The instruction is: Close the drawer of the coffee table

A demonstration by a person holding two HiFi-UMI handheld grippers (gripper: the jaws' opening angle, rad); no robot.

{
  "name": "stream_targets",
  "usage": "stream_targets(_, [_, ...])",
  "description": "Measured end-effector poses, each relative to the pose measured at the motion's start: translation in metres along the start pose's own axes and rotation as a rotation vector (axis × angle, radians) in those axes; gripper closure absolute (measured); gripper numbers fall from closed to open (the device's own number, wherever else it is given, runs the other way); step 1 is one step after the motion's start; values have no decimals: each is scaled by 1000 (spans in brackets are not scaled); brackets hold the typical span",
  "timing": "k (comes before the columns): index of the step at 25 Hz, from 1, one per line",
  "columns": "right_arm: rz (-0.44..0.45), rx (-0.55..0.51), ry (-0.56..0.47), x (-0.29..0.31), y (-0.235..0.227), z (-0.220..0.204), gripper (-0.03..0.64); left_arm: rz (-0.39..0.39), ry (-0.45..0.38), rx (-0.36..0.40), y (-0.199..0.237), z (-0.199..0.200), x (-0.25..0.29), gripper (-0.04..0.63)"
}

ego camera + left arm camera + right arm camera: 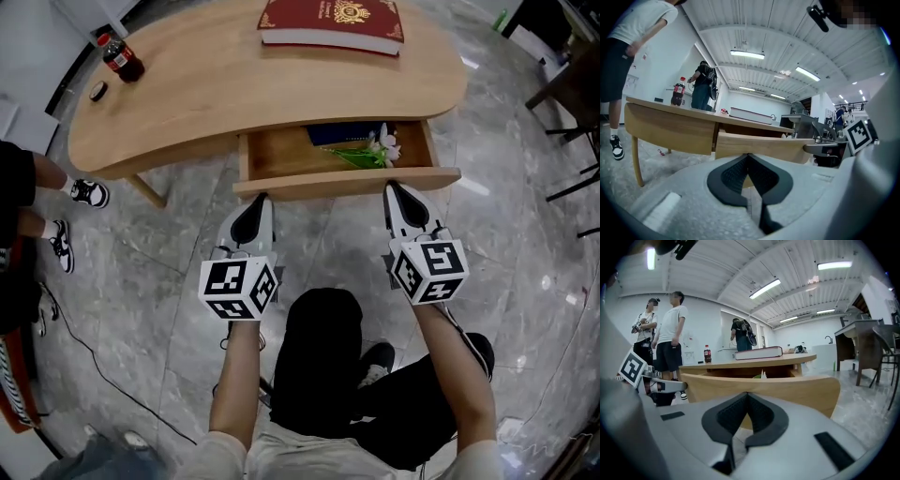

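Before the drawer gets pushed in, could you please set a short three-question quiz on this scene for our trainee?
1. True or false: the drawer of the coffee table is fully closed.
2. Which of these lies inside the drawer? A) a mug B) a flower sprig C) a pair of scissors
3. In a few words: how do the jaws of the left gripper and the right gripper stand?

Key: 1 false, it stands pulled out. 2 B. 3 together on both grippers, with nothing held between them.
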State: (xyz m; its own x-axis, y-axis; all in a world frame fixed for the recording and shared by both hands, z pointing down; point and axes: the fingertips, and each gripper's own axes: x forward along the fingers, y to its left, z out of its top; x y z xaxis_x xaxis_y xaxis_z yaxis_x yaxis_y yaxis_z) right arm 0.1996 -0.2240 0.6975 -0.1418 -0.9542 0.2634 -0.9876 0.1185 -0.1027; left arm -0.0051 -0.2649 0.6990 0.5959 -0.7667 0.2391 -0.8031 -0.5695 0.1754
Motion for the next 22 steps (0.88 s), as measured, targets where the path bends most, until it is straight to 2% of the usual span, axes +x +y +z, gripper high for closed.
stream_targets(5, [-45,37,-8,17,-13,3,601,10,-13,-7,0,6,16,588])
stream_targets(10, [-46,55,-38,22,-10,1,601,17,17,-12,8,6,21,588])
stream_targets(22, [-18,0,-37,37,-11,10,601,42,7,-15,17,16,34,588])
